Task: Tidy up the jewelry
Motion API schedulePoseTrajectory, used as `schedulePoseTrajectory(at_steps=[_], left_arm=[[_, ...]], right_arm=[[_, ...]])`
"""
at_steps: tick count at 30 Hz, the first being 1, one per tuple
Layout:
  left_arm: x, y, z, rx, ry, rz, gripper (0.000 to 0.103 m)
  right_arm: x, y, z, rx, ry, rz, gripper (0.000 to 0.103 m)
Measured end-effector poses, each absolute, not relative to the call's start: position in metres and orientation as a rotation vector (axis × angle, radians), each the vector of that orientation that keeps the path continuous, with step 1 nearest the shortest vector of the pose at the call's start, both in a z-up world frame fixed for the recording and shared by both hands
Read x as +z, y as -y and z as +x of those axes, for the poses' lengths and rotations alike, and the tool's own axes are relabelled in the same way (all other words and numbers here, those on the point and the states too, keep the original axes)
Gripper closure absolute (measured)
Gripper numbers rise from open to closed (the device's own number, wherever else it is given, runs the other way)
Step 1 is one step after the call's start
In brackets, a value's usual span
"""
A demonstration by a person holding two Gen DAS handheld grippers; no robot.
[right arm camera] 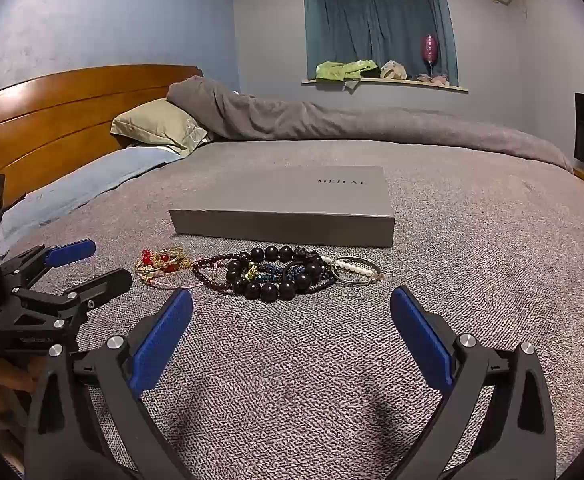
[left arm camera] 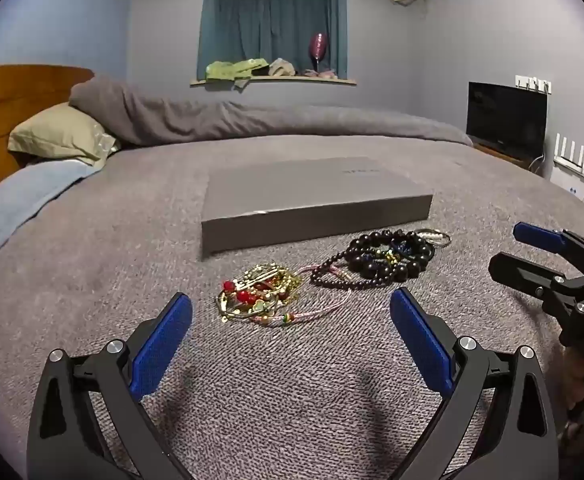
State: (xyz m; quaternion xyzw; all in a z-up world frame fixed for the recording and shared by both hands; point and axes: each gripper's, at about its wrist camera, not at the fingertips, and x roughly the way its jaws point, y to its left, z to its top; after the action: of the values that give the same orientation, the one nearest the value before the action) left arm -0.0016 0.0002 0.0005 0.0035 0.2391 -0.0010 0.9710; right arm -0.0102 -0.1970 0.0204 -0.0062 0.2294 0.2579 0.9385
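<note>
Jewelry lies in a loose row on the grey bedspread in front of a flat grey box [left arm camera: 311, 200] [right arm camera: 288, 204], lid shut. A gold and red tangle [left arm camera: 258, 292] [right arm camera: 160, 265] lies at the left, dark bead bracelets [left arm camera: 387, 256] [right arm camera: 276, 274] in the middle, a silver and pearl bangle [left arm camera: 435, 237] [right arm camera: 357, 270] at the right. My left gripper [left arm camera: 291, 316] stands open just short of the gold tangle, nothing between its blue pads. My right gripper [right arm camera: 291, 316] [left arm camera: 519, 246] is open too, short of the dark beads, empty.
The bed has a wooden headboard [right arm camera: 72, 112], a green pillow [right arm camera: 160, 126] and a rolled grey duvet [right arm camera: 331, 120] at the back. A windowsill [right arm camera: 383, 80] holds clothes and a pink glass. A dark screen [left arm camera: 505, 120] stands at the right wall.
</note>
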Motion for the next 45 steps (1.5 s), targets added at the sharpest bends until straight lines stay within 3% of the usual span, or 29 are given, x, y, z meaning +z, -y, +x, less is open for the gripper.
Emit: schedulePoseTrajectory(at_steps=[45], left_arm=[[-0.005,0.002,0.001,-0.015,-0.508,0.003,0.005]], right_arm=[[0.017,0.196,-0.006,0.529,-0.481,-0.009,0.005]])
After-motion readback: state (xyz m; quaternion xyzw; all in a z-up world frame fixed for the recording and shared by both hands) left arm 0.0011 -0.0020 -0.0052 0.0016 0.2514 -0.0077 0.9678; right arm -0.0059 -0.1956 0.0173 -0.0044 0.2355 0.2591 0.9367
